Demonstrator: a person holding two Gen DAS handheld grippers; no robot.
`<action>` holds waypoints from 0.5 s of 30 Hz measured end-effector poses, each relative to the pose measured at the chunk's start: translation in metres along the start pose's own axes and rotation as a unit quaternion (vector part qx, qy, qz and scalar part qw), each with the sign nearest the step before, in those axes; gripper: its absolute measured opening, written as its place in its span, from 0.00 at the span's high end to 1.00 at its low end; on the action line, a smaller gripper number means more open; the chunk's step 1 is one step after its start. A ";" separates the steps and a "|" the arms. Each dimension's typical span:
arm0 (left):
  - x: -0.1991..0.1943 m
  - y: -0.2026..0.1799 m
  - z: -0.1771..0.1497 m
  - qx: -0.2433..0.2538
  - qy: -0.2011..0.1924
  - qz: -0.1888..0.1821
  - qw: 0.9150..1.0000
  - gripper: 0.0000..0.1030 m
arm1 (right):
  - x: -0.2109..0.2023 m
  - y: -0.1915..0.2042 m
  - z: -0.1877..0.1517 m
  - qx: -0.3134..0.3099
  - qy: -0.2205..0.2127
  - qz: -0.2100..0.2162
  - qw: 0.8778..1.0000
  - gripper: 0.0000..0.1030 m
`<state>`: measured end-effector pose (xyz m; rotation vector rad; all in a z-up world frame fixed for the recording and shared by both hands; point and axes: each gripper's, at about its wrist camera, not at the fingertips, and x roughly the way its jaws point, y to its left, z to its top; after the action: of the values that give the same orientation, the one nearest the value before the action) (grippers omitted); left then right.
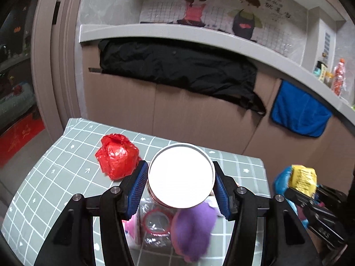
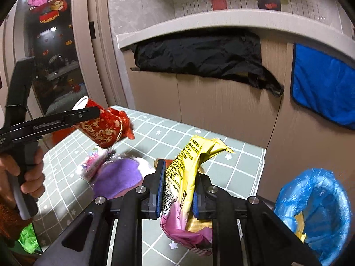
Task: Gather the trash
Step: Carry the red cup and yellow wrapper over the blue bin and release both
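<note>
Left claw (image 1: 180, 187): clenched on a can (image 1: 181, 175), blue pads pressed to both its sides; white end of the can faces the camera. In the right wrist view the can (image 2: 101, 128) shows red with gold print, tilted, held clear above the bench.
Right claw (image 2: 177, 188): clenched on a yellow wrapper (image 2: 188, 173); the wrapper stands up between the pads, pink lower end hanging below them, off the bench. From the left wrist view the wrapper (image 1: 302, 180) shows off the bench's right edge, in front of the bin.
Left hand (image 2: 24, 177): wrapped round the claw's black handle, left edge of the right wrist view.
Bench (image 1: 55, 166): grey-green grid cloth with small white marks.
Red bag (image 1: 117, 156): crumpled plastic, lying on the bench left of the can, apart from it.
Purple plush (image 2: 119, 179): on the bench under the left claw, a clear pink-printed packet (image 2: 93, 164) touching it.
Bin (image 2: 315, 212): blue liner, beside the bench's right end, near the right claw; something yellow inside, cannot tell what.
Behind: black cloth (image 1: 177, 71) and blue towel (image 1: 299, 110) hanging on the cabinet front under a shelf.
</note>
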<state>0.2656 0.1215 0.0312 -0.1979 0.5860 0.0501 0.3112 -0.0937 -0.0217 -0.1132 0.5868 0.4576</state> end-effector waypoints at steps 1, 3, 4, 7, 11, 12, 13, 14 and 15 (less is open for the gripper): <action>-0.006 -0.003 0.001 0.003 -0.002 -0.003 1.000 0.45 | -0.005 0.002 0.002 -0.002 -0.005 -0.002 1.000 0.83; -0.019 -0.011 0.003 0.008 -0.004 -0.012 1.000 0.45 | -0.016 0.004 0.007 -0.009 -0.017 -0.009 1.000 0.83; -0.024 -0.014 0.004 0.010 -0.004 -0.016 1.000 0.45 | -0.024 0.005 0.010 -0.013 -0.026 -0.016 0.999 0.83; -0.040 -0.032 0.007 0.020 -0.008 -0.034 0.999 0.45 | -0.040 0.003 0.018 -0.015 -0.043 -0.027 0.999 0.83; -0.053 -0.063 0.007 0.036 -0.020 -0.055 0.998 0.45 | -0.071 -0.007 0.026 -0.017 -0.069 -0.048 0.996 0.83; -0.054 -0.069 0.007 0.039 -0.021 -0.059 0.997 0.45 | -0.081 -0.011 0.027 -0.016 -0.076 -0.053 0.996 0.83; -0.054 -0.078 0.007 0.044 -0.021 -0.063 0.997 0.45 | -0.086 -0.014 0.027 -0.016 -0.080 -0.056 0.995 0.83; -0.054 -0.089 0.006 0.050 -0.023 -0.066 0.996 0.45 | -0.096 -0.019 0.026 -0.015 -0.086 -0.061 0.994 0.83; -0.053 -0.097 0.005 0.053 -0.024 -0.067 0.996 0.45 | -0.102 -0.023 0.026 -0.014 -0.091 -0.066 0.994 0.83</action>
<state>0.2346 0.0284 0.0813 -0.1313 0.5257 -0.1058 0.2594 -0.1472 0.0564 -0.1345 0.3922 0.3431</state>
